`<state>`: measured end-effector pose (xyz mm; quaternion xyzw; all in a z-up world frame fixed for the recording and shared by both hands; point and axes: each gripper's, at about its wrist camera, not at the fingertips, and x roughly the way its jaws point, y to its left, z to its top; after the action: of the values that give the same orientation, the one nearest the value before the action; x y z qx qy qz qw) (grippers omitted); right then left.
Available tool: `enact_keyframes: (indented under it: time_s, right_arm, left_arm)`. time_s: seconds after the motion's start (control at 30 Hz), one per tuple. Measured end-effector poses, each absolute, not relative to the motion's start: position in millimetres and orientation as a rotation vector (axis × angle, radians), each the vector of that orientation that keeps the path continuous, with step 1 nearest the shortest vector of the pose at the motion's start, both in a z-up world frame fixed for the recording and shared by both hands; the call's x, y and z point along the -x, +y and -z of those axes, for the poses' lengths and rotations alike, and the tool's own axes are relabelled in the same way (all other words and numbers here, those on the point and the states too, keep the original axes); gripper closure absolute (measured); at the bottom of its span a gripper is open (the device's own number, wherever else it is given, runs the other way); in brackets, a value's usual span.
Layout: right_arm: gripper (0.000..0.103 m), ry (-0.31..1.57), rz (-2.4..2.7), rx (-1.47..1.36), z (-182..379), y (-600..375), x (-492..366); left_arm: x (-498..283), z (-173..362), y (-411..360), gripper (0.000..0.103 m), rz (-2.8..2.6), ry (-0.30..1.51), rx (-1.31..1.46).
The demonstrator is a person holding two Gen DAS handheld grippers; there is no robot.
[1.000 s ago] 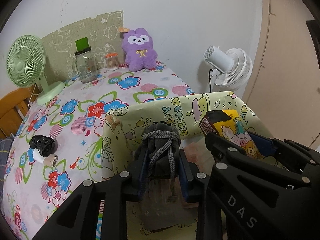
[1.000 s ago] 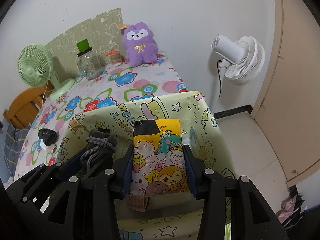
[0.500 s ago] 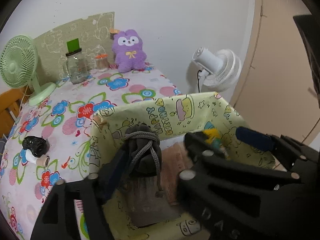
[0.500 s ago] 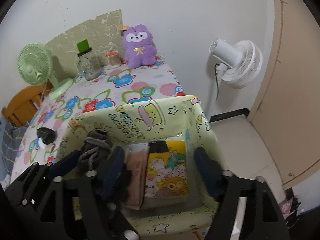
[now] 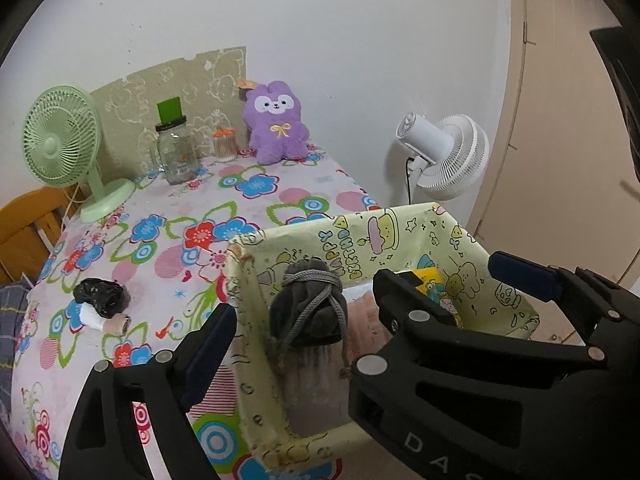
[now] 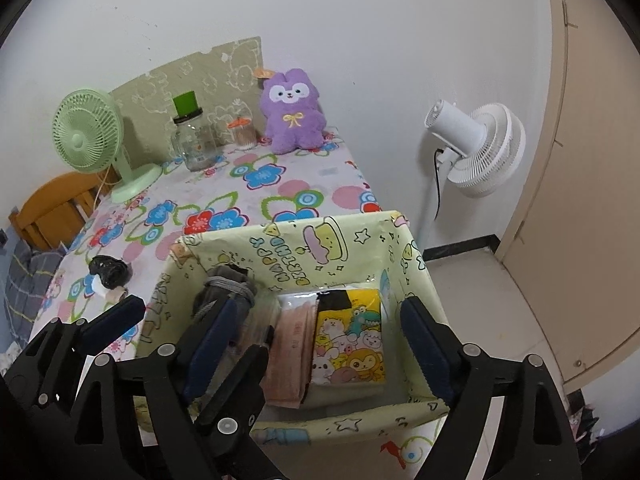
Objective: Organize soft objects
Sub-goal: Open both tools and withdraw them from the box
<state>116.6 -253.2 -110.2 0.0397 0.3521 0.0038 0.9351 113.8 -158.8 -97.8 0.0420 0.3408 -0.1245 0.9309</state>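
Left wrist view: left gripper (image 5: 316, 320) wide open, jaws have just been opening, nothing gripped. The dark grey drawstring fabric pouch (image 5: 308, 312) stands between the pads but clear of both, upright in the left end of the pale yellow cartoon-print open-top box (image 5: 404, 228), centre of frame. Pouch neck is cinched with grey cord, loose ends hanging down the front; lower body looks lighter grey. Right gripper's black frame fills lower right and hides most of the box interior; only a corner of the yellow cartoon-animal packet (image 5: 430, 280) shows. Floral tablecloth (image 5: 192, 208) takes the left half; purple plush bunny (image 5: 278, 124) sits against the wall, upper centre.

Right wrist view: right gripper (image 6: 316, 344) also spread wide, jaws have just been opening, empty. The packet (image 6: 350, 344) lies flat on the box floor between the pads, touching neither; black strip at its top edge, bears, a crocodile and a monkey printed on yellow. A pink flat packet (image 6: 290, 356) lies just beside it on the left. Pouch (image 6: 224, 292) stands left of centre in the same box (image 6: 280, 244), partly behind the left gripper's blue pad.
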Motion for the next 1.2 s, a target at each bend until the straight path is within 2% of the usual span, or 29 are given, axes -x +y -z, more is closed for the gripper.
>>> enact_keyframes:
  time_s: [0.1,0.4,1.2]
  right_arm:
    - [0.009,0.704,-0.014,-0.078,105,-249,-110]
    - [0.006,0.664,-0.019,-0.064,89,-231,-93]
    - [0.005,0.565,-0.047,-0.048,54,-170,-52]
  left_arm:
    - [-108,92,-154,0.01,0.239,0.685,-0.089]
    - [-92,78,-138,0.008,0.204,0.652,-0.087]
    - [-53,45,-75,0.007,0.152,0.566,-0.062]
